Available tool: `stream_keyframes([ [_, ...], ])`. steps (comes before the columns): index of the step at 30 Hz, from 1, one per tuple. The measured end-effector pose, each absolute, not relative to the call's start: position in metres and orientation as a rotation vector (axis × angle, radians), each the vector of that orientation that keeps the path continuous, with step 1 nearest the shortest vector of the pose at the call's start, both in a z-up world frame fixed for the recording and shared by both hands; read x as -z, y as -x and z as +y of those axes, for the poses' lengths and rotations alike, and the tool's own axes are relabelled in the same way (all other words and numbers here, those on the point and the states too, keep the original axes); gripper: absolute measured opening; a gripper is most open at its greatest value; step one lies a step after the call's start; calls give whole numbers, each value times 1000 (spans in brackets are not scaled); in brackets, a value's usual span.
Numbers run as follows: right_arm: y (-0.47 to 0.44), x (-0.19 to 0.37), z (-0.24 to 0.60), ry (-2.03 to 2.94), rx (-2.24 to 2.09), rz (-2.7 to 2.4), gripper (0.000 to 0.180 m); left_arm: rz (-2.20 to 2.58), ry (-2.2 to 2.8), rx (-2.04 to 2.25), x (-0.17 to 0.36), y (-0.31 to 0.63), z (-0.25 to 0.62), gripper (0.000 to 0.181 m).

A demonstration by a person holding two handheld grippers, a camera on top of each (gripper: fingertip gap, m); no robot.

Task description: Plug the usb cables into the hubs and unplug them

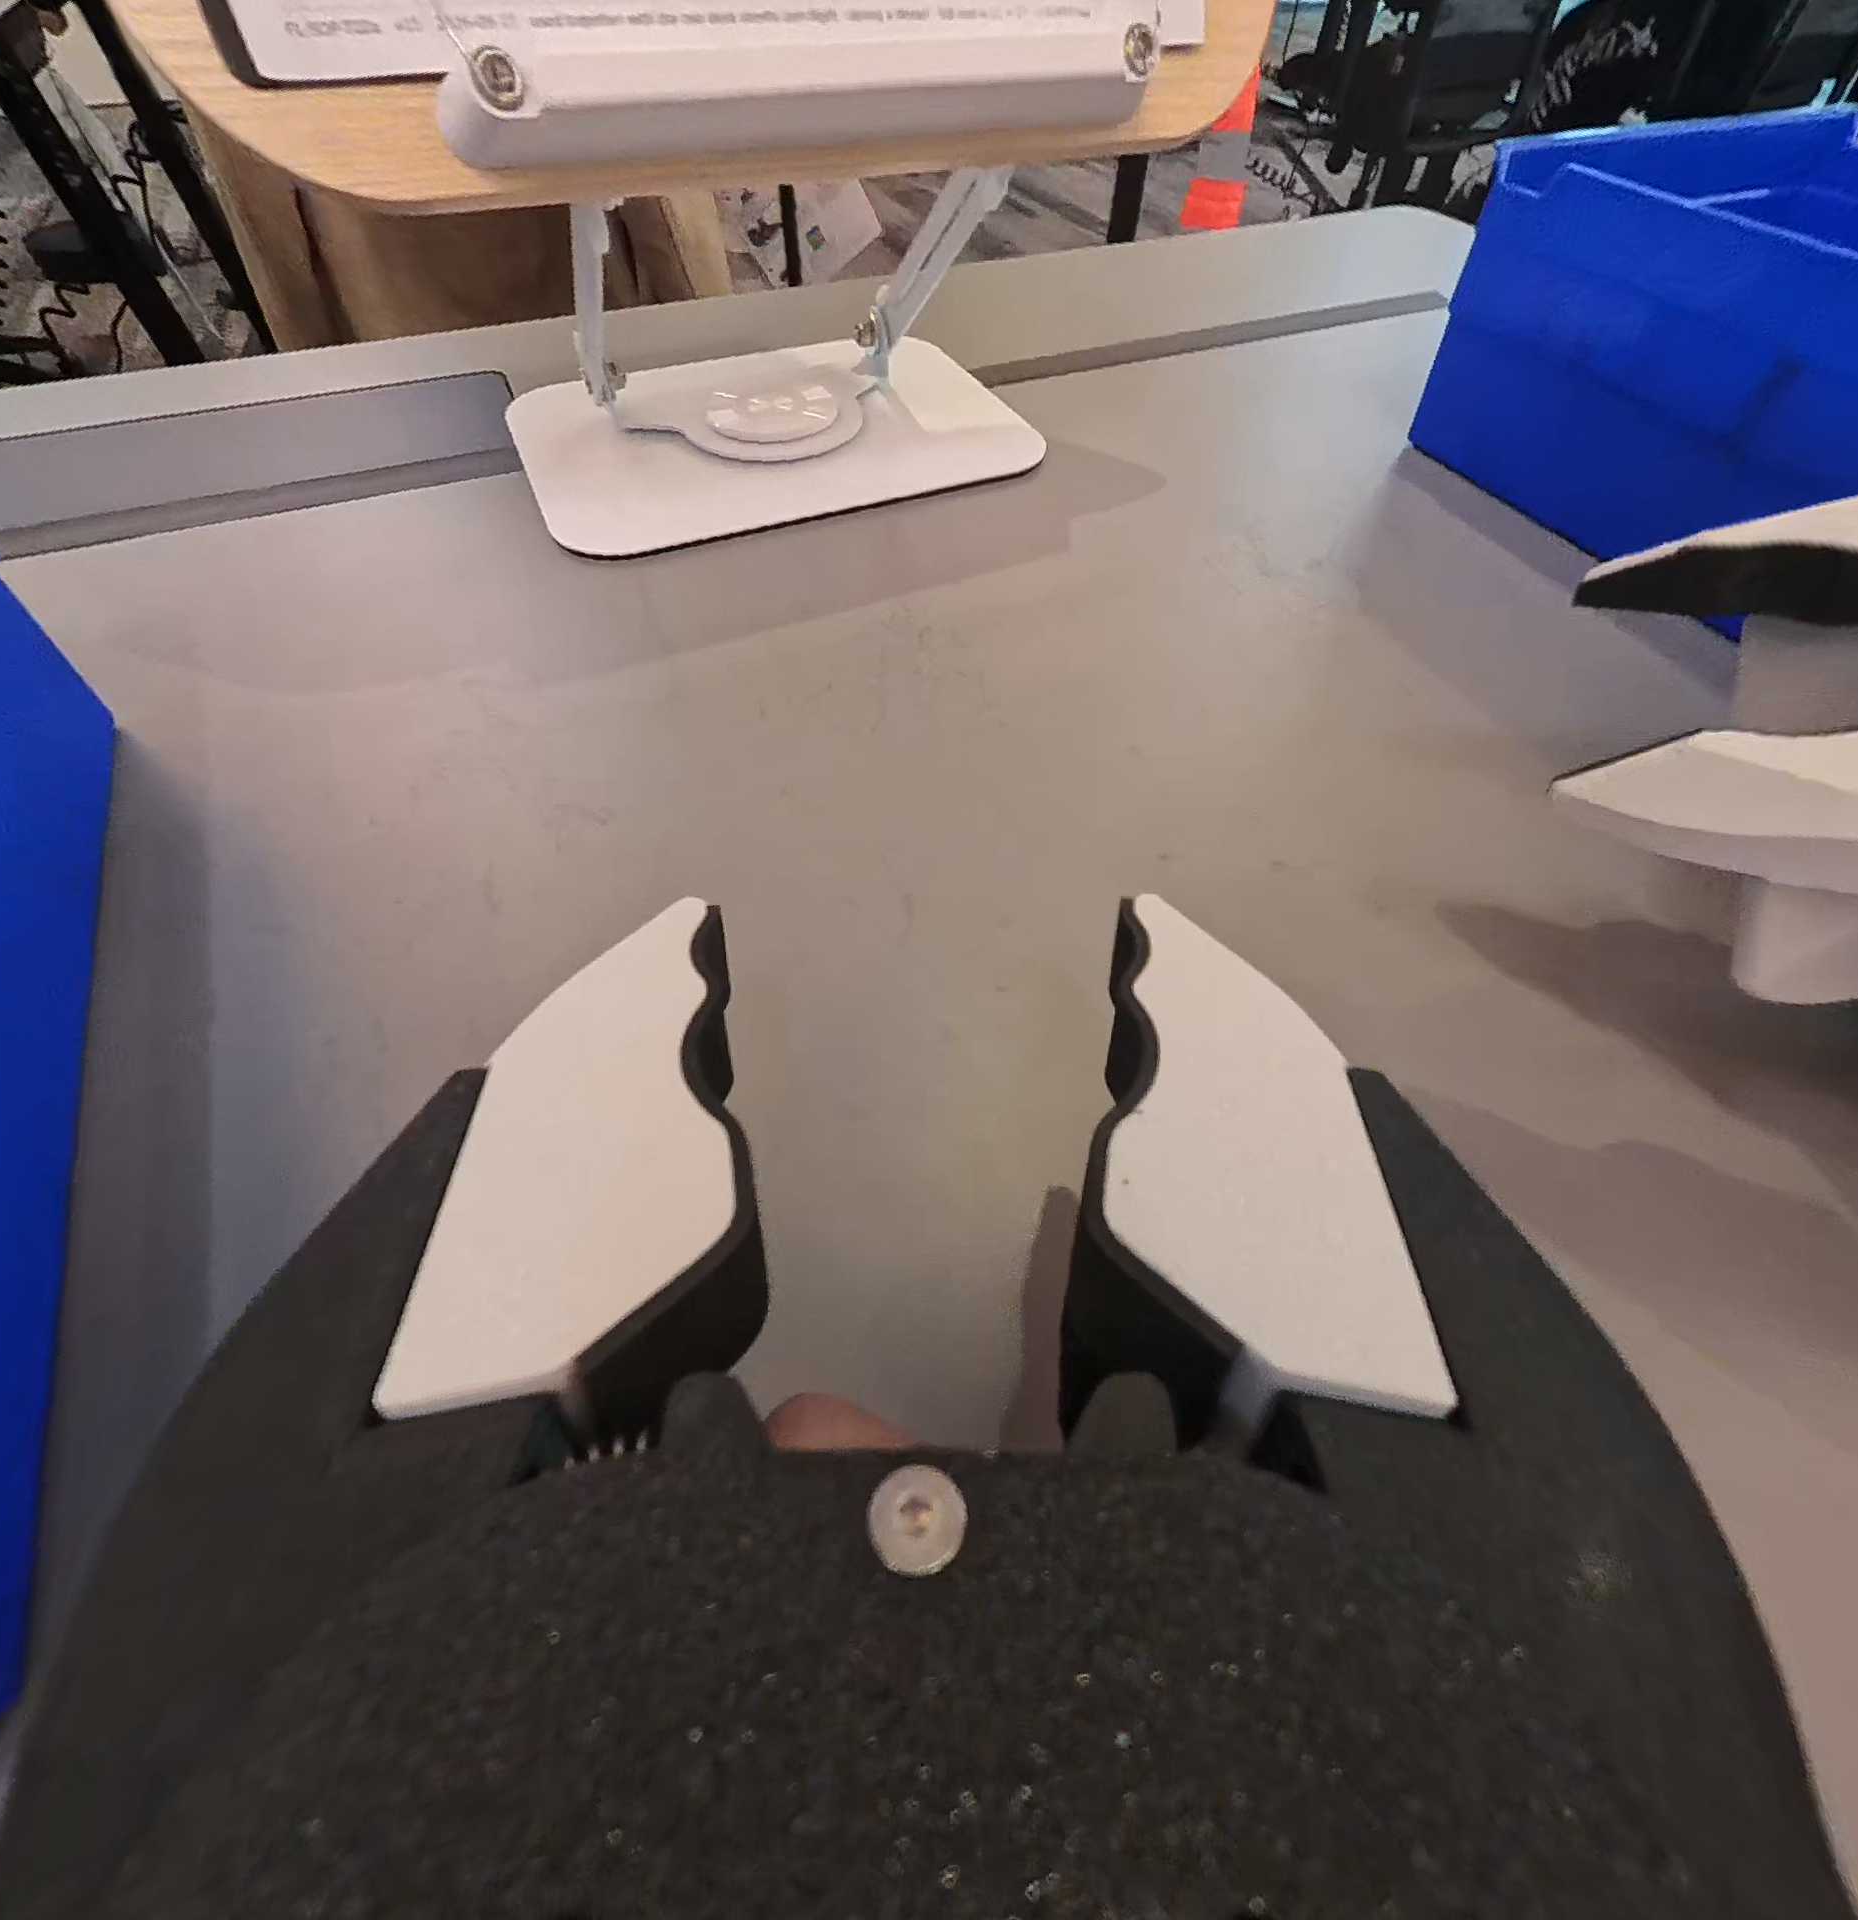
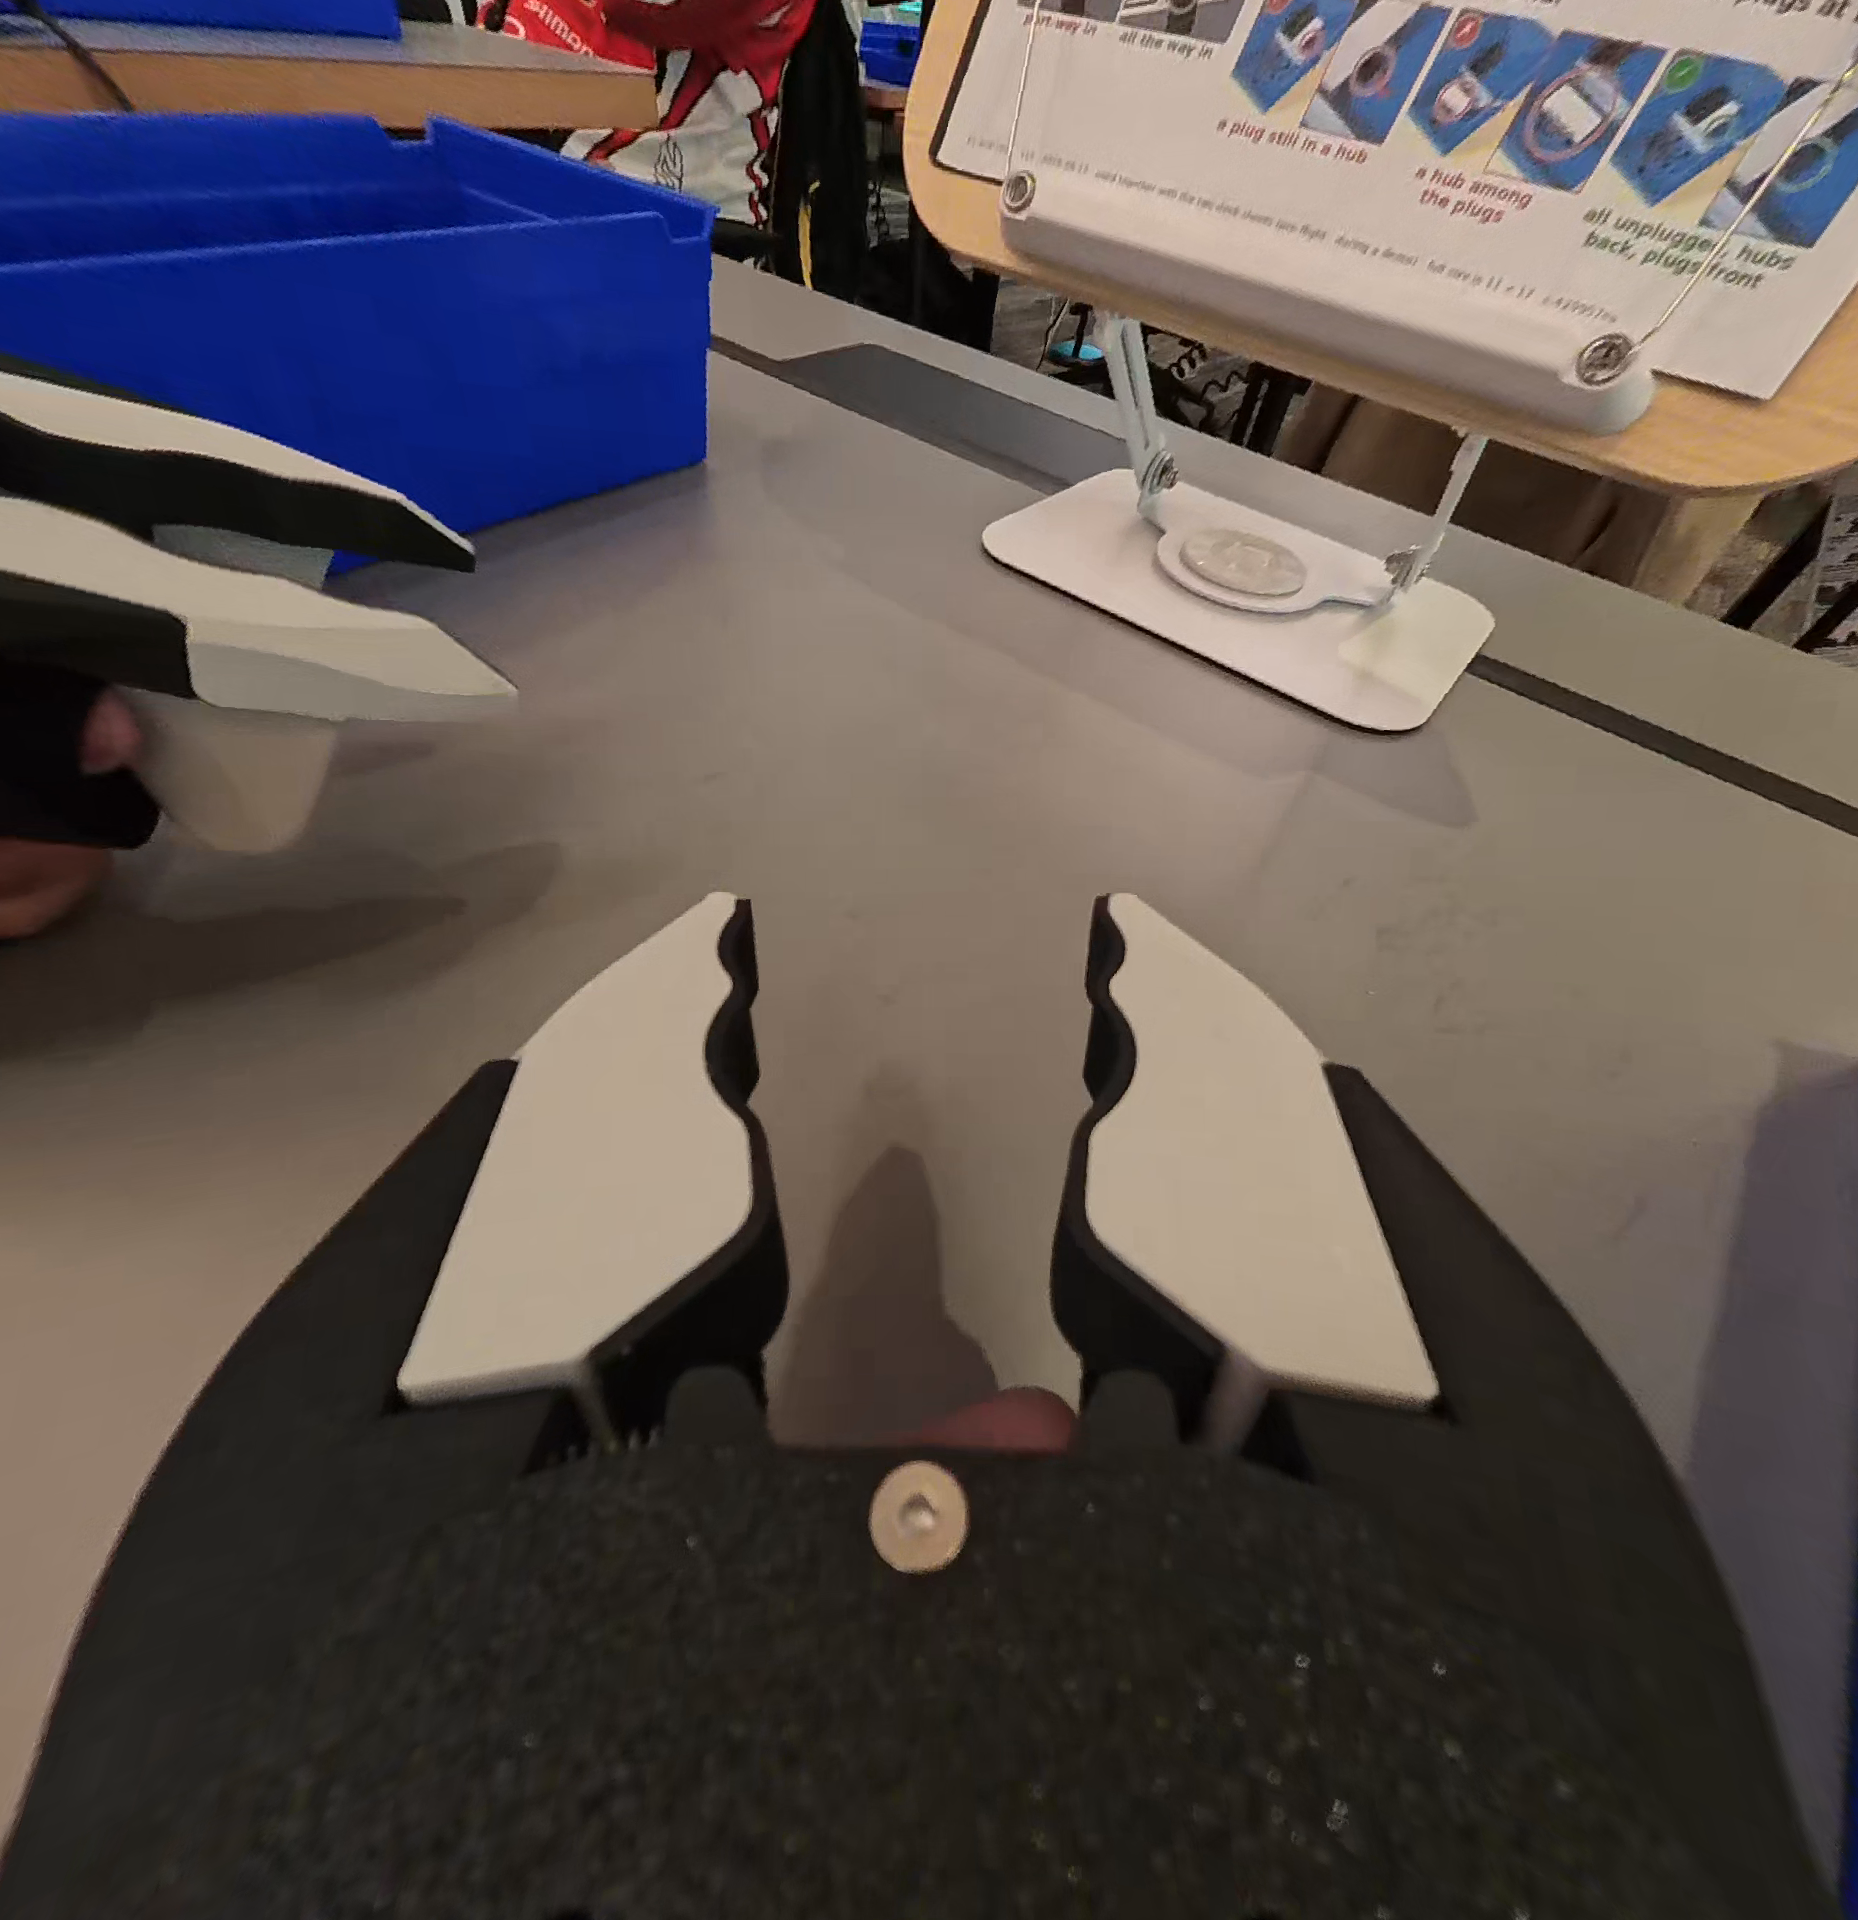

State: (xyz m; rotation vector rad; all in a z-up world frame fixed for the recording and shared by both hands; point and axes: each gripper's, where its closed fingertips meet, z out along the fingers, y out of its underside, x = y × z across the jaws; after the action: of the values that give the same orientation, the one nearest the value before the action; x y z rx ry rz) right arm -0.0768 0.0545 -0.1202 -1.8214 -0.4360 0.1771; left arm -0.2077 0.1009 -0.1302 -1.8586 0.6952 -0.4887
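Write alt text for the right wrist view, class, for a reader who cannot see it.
The right gripper hangs open and empty over a bare grey table. The left gripper, also empty, reaches in from the left before a blue bin; a white stand carries an instruction sheet at the back right.

The left wrist camera is sitting just behind the left gripper (image 1: 920, 914) and is looking forward and down along its two fingers, low over the grey tabletop (image 1: 904, 727). It is facing the white stand (image 1: 774, 447) almost straight on. The right wrist camera is looking the same way from behind the right gripper (image 2: 920, 909), also close to the tabletop (image 2: 904, 779), but it is seeing the stand (image 2: 1237, 592) from the left, at an angle. Both views are sharing the stand, the middle of the tabletop and the blue bin (image 1: 1673, 343) (image 2: 385, 343). Each view is also catching the other gripper at its edge.
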Motion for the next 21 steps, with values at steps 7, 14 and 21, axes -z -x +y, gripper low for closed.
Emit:
stream_keyframes([
  [7,82,126,55,1843,-142,-488,59,711,1865,524,130,206,97,70],
  [14,80,124,55,1843,-187,-460,59,798,1731,544,36,264,61,66],
  [21,87,128,54,1867,-203,-493,59,684,2092,172,49,397,181,59],
])
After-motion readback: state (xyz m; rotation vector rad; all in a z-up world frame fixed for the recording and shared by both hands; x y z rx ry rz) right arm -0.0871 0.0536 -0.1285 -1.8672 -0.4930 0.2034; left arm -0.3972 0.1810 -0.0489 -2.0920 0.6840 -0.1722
